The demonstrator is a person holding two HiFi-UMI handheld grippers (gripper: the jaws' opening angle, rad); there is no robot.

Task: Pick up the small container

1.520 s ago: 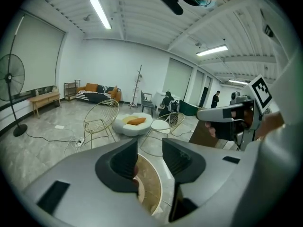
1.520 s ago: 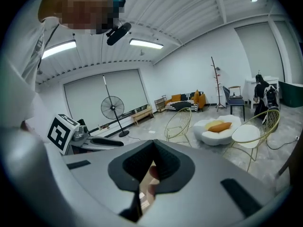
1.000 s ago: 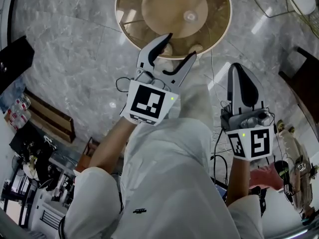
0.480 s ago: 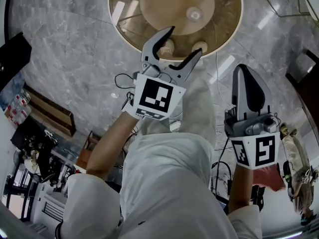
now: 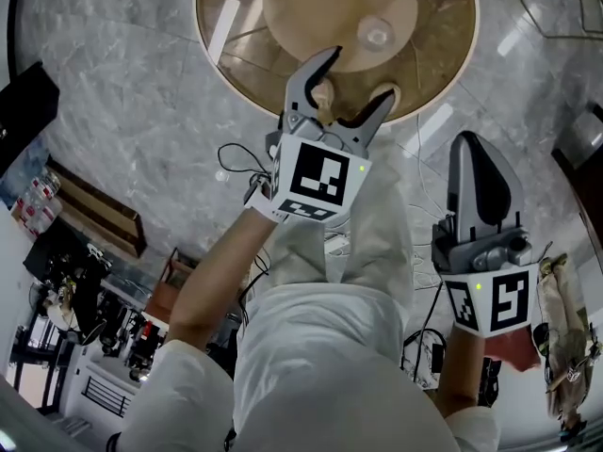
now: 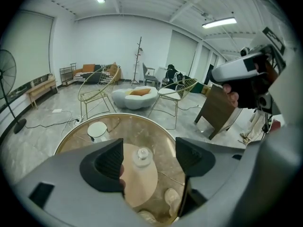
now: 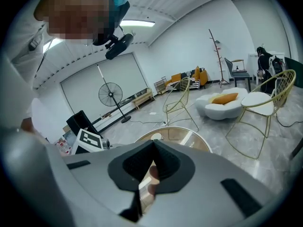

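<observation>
A small clear container [image 5: 376, 34] with a lid stands on the tan inner disc of a round glass table [image 5: 226, 73]. My left gripper [image 5: 358, 73] hangs over the table's near edge, short of the container. Its jaws are opening and nothing is between them. In the left gripper view the container [image 6: 142, 156] shows through the gap of that gripper [image 6: 148, 160], farther off on the disc. My right gripper [image 5: 474, 158] is held to the right, off the table, jaws shut and empty. In the right gripper view its pads [image 7: 163, 167] meet.
A white round object [image 6: 98, 129] sits at the table's far side. Shoes [image 6: 170, 197] show through the glass. Cables [image 5: 240, 158] lie on the marble floor and a wooden bench [image 5: 94, 219] stands at the left. Wire chairs [image 6: 97, 86] and a floor fan [image 7: 110, 96] stand beyond.
The left gripper has moved forward over the table's edge and its jaws have spread wider. The right gripper has dropped lower in the head view, still shut.
</observation>
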